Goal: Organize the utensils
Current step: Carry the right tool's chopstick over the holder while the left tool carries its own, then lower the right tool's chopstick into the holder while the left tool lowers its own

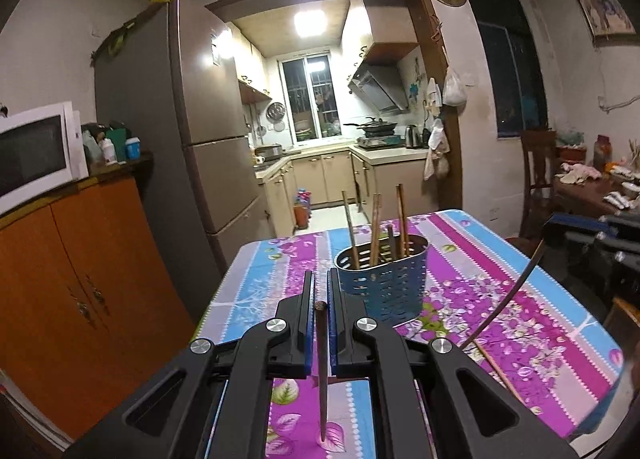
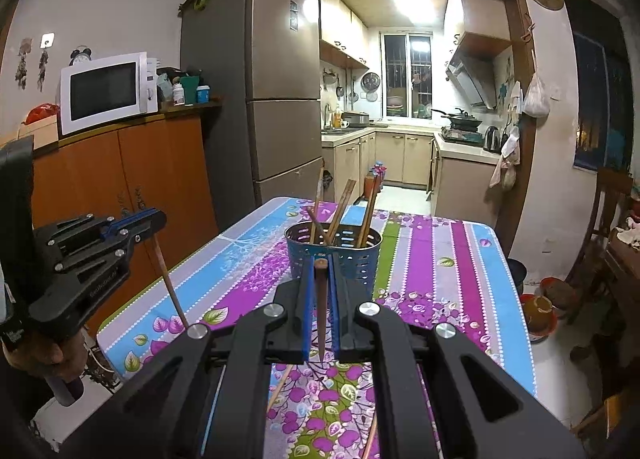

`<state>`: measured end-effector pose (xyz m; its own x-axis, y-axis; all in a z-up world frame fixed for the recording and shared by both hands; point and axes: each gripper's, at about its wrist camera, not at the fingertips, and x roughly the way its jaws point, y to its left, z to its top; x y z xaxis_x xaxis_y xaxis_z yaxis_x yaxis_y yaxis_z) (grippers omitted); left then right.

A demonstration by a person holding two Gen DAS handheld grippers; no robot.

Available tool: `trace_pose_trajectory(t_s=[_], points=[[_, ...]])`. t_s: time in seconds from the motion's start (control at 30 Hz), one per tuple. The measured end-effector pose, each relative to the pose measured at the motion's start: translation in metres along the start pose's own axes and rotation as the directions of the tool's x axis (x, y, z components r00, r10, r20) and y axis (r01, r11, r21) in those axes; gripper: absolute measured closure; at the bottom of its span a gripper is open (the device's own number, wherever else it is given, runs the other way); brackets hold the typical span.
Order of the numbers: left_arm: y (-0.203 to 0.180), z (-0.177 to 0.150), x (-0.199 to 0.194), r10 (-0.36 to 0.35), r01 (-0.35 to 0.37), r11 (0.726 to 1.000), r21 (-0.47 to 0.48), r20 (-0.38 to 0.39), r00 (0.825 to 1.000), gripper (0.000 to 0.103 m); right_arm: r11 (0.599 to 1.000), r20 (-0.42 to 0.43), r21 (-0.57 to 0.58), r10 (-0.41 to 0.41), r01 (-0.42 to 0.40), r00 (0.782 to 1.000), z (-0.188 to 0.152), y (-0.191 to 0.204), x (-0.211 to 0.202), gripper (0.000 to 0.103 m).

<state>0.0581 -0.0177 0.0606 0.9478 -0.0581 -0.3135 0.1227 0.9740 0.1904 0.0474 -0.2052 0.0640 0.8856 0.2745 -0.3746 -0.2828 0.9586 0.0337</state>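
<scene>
A blue perforated holder (image 1: 384,287) (image 2: 332,255) stands upright on the flowered tablecloth (image 1: 532,323) with several chopsticks in it. My left gripper (image 1: 320,279) is shut on a dark brown chopstick (image 1: 321,379) that hangs point down, just left of and nearer than the holder. My right gripper (image 2: 321,271) is shut on a similar chopstick (image 2: 321,319), directly in front of the holder. Each gripper shows in the other's view, the right gripper (image 1: 550,223) at the right edge and the left gripper (image 2: 160,217) at the left.
A loose chopstick (image 1: 496,371) lies on the cloth near the table's right side, and another chopstick (image 2: 280,383) lies under my right gripper. An orange cabinet (image 2: 132,179) with a microwave (image 2: 104,91) and a fridge (image 2: 280,79) stand left of the table. A chair (image 1: 536,175) is at the right.
</scene>
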Motion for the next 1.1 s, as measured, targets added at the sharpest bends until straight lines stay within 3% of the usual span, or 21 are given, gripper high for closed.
trace_pose_trajectory(t_s=[0.23, 0.4, 0.57, 0.9, 1.1], points=[[-0.004, 0.005, 0.005, 0.04, -0.04, 0.999, 0.025, 0.016, 0.999, 0.096, 1.0, 0.012, -0.02, -0.02, 0.02, 1.0, 0.015, -0.003, 0.003, 0.098], [-0.005, 0.011, 0.013, 0.03, -0.03, 0.999, 0.034, 0.009, 1.0, 0.096, 0.999, 0.024, -0.022, -0.027, 0.028, 0.999, 0.031, -0.009, 0.01, 0.098], [0.007, 0.045, 0.027, -0.018, 0.018, 1.0, -0.004, 0.014, 1.0, 0.096, 0.999, 0.054, -0.027, -0.04, 0.041, 0.998, 0.062, -0.015, 0.015, 0.098], [0.022, 0.144, 0.044, -0.091, 0.101, 0.993, -0.064, 0.141, 0.986, 0.096, 0.997, 0.117, -0.049, -0.056, 0.062, 0.992, 0.125, -0.025, 0.028, 0.098], [0.024, 0.183, 0.067, -0.106, 0.13, 0.986, -0.107, 0.203, 0.973, 0.096, 0.996, 0.123, -0.045, -0.069, 0.075, 0.99, 0.147, -0.034, 0.051, 0.098]])
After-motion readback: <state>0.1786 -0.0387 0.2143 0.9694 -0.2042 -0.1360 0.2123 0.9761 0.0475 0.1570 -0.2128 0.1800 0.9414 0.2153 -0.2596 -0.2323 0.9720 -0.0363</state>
